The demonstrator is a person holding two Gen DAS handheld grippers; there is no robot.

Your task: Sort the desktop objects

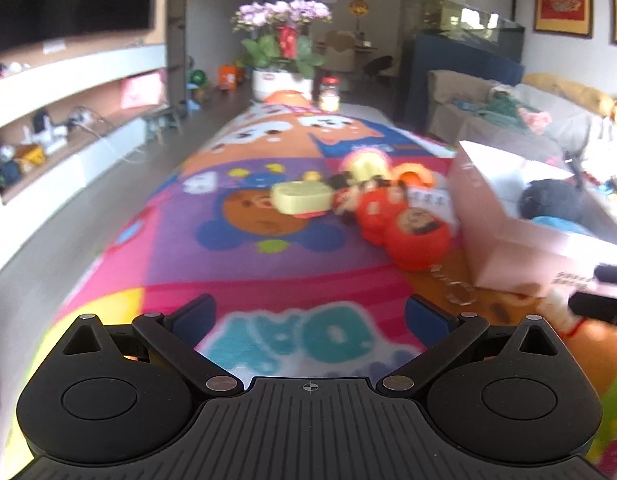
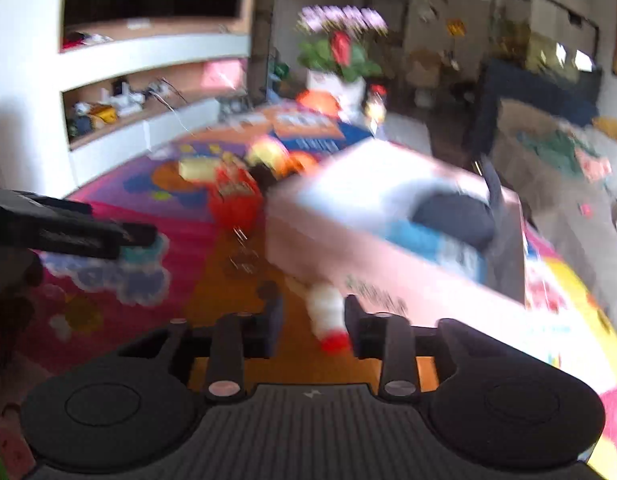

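Observation:
A colourful cartoon cloth (image 1: 244, 240) covers the table. A cluster of toys lies on it: red round dolls (image 1: 416, 236), a pale yellow block (image 1: 302, 196) and a yellow-pink toy (image 1: 366, 164). A pink cardboard box (image 1: 520, 248) holding dark and blue things stands to their right. My left gripper (image 1: 308, 316) is open and empty above the cloth. My right gripper (image 2: 314, 320) is half open around a white toy with a red end (image 2: 328, 320), beside the box (image 2: 388, 240); the view is blurred and I cannot tell if the pads touch it.
A key ring (image 1: 456, 288) lies by the box. A flower pot (image 1: 282, 80), an orange bowl (image 1: 286, 97) and a jar (image 1: 329, 94) stand at the table's far end. Shelves run along the left wall, a sofa (image 1: 548, 120) on the right.

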